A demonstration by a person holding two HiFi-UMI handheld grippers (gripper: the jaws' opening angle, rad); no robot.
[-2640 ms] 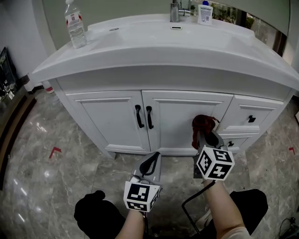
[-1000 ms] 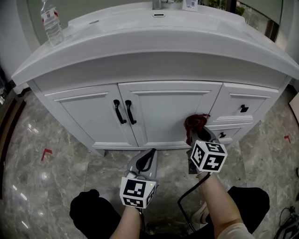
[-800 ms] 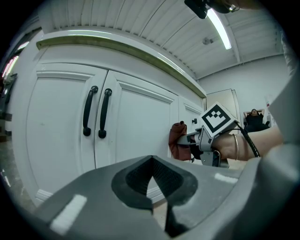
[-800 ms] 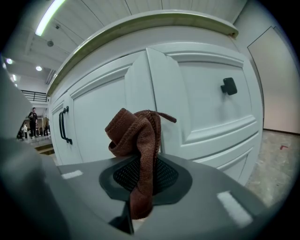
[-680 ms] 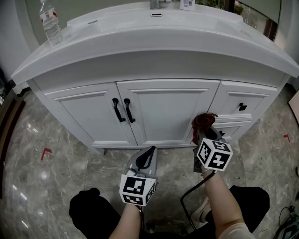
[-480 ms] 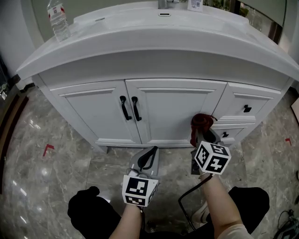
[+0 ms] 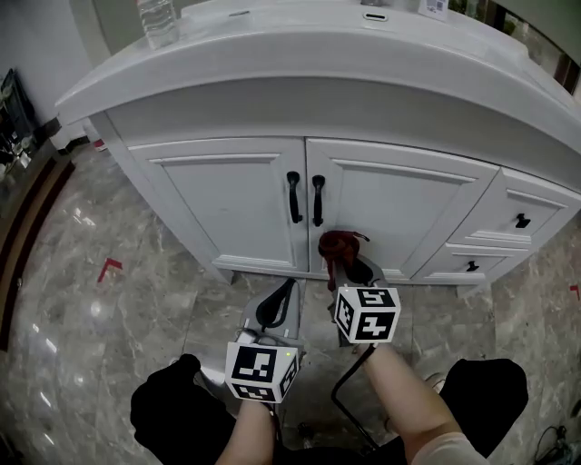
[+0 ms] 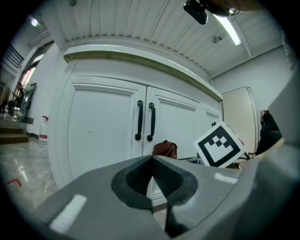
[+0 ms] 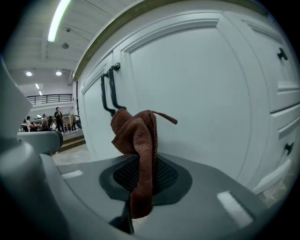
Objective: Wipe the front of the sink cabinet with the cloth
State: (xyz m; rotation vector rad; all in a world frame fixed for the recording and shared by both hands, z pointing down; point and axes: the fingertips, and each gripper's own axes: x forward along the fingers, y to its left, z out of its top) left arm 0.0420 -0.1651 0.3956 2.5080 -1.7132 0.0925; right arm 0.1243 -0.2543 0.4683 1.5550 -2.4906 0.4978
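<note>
The right gripper [image 9: 140,185] is clamping the rust-brown cloth [image 9: 137,136], jaws pinching its lower folds while the bunched top is standing up past the tips. The cloth is sitting low on the right-hand door [image 7: 399,213] of the sink cabinet [image 7: 218,195], close to that door's inner edge and just below its black handle [image 7: 318,200]. Whether the fabric is actually pressing on the panel, I'm not able to tell: in the right gripper view it is bunching right in front of the white surface, with the contact itself hidden.

From the head view the right gripper's marker cube [image 7: 366,313] is covering the cloth's lower end. The countertop [image 7: 272,64] is running off the top edge, and a clear bottle [image 7: 159,14] at its back left corner is being cut off, only its base showing. The drawer knobs [image 7: 522,221] at the cabinet's right end are looking small and dark.

The left gripper [image 8: 152,161] is hanging low before the doors, jaws pressed together on nothing. The grey marble floor [image 7: 109,309] is carrying a red mark [image 7: 109,268], and a black cable [image 7: 343,400] is looping below the right forearm
</note>
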